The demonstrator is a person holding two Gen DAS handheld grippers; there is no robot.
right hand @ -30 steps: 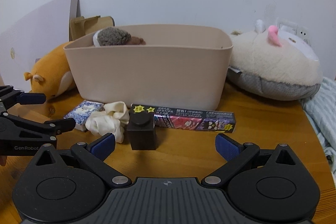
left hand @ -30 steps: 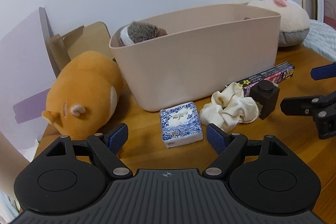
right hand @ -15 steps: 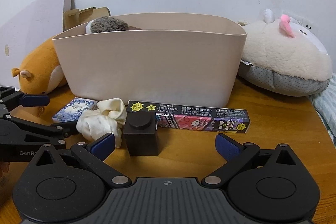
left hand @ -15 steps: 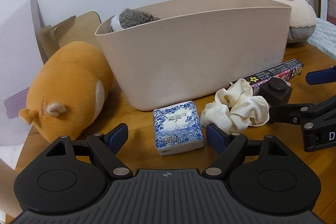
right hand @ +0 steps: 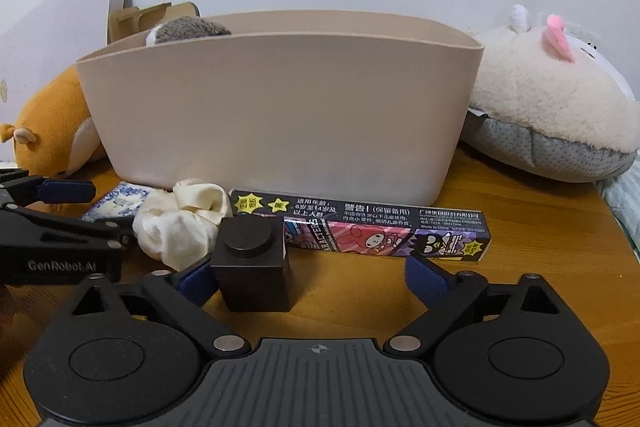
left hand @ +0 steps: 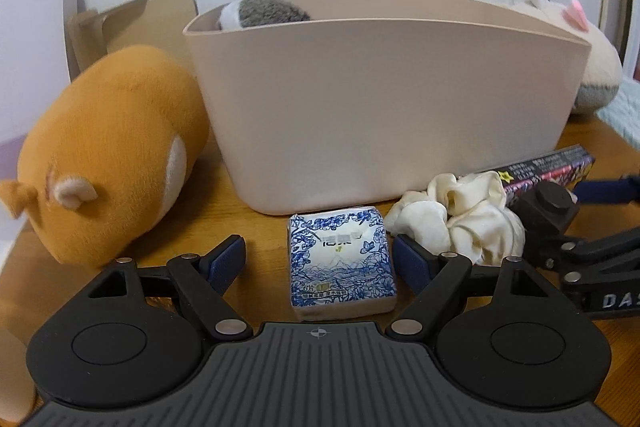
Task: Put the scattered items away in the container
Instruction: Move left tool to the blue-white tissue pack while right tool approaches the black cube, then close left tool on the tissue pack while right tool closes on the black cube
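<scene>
A beige tub (left hand: 384, 107) (right hand: 280, 115) stands on the wooden table with a grey plush (left hand: 272, 11) inside. In front of it lie a blue-and-white tissue pack (left hand: 340, 263) (right hand: 116, 205), a cream scrunchie (left hand: 464, 223) (right hand: 180, 223), a dark brown block (right hand: 254, 265) (left hand: 548, 211) and a long printed box (right hand: 380, 231) (left hand: 548, 167). My left gripper (left hand: 320, 259) is open with the tissue pack between its fingers. My right gripper (right hand: 312, 277) is open with the block beside its left finger, inside the gap.
An orange plush (left hand: 108, 151) (right hand: 48, 131) lies left of the tub. A cream and grey plush (right hand: 552, 107) (left hand: 584, 55) lies to its right. Cardboard pieces (left hand: 120, 23) lean on the wall behind. The table edge and a striped cloth (right hand: 628, 195) are at the right.
Both grippers have moved forward and lower toward the items. The tissue pack now sits between my left fingers, and the block is now beside my right gripper's left finger.
</scene>
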